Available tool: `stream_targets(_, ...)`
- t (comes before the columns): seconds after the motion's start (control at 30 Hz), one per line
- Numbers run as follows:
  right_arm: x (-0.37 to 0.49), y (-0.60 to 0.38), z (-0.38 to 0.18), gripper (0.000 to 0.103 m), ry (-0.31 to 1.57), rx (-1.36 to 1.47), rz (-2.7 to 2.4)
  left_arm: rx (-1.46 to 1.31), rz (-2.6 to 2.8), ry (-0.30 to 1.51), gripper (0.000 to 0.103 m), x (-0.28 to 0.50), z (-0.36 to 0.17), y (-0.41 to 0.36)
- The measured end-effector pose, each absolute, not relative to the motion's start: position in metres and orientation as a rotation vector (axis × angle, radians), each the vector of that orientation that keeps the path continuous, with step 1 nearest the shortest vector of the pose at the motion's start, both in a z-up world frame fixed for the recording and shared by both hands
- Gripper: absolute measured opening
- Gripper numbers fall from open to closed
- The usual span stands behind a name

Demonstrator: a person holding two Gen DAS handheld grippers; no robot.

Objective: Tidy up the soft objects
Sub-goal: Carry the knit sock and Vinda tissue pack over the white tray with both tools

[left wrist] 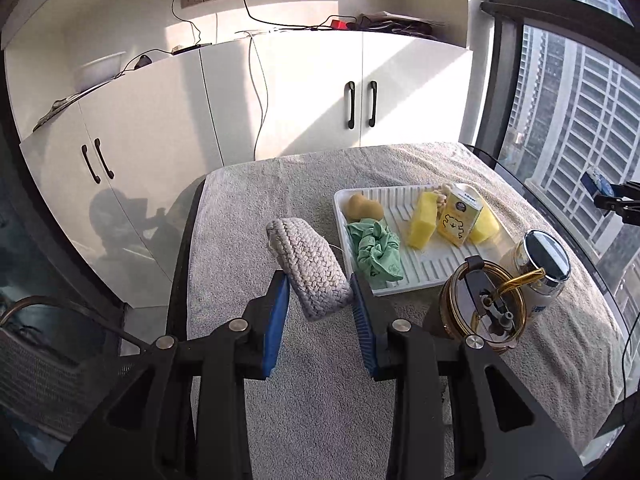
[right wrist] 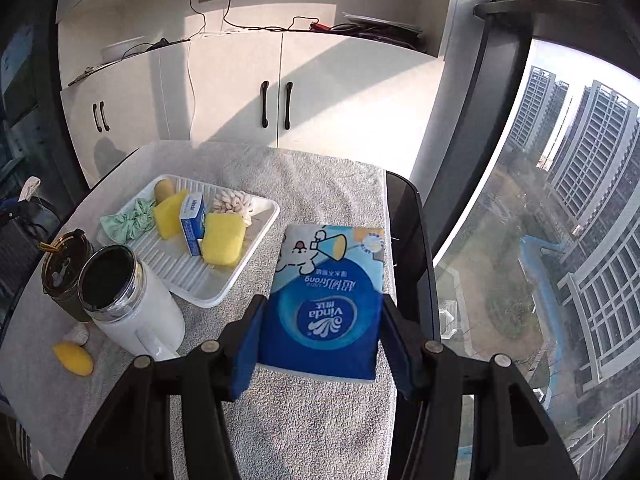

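Note:
My left gripper [left wrist: 320, 292] is shut on a grey knitted pouch [left wrist: 308, 266], held above the towel-covered table just left of the white tray [left wrist: 404, 276]. My right gripper [right wrist: 320, 320] is shut on a blue Vinda tissue pack [right wrist: 326, 300], right of the tray [right wrist: 224, 280]. In the tray lie a green scrunchie [left wrist: 374, 250], two yellow sponges [left wrist: 422, 220], a small tissue box [left wrist: 460, 216], a brown soft piece [left wrist: 362, 206] and a white knotted rope piece [right wrist: 234, 202].
A white flask with a dark lid [right wrist: 124, 300] and a dark cup with gold trim [right wrist: 64, 268] stand at the tray's near corner. A yellow piece [right wrist: 74, 356] lies beside them. White cabinets [left wrist: 280, 92] are behind; the table's right edge [right wrist: 412, 240] meets a window.

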State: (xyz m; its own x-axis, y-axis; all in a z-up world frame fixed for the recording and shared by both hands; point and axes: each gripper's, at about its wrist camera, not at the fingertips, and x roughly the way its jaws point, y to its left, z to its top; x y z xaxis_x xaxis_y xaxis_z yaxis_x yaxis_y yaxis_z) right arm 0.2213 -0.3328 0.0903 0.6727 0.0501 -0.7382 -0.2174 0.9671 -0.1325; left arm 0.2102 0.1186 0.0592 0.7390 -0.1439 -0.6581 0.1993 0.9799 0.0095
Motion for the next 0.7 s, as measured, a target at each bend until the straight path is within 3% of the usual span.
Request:
stream_targets(0.47,0.329,-0.278,0.09,0.058,0.859,-0.328,0.246,0.218,-0.338,0.767,0.03,0.316,0.047,0.055)
stream_targets(0.7,0.378,-0.25,0.051,0.058,0.948,-0.323,0.312,0.205,-0.409,0.839,0.03,0.363,0.009,0.037)
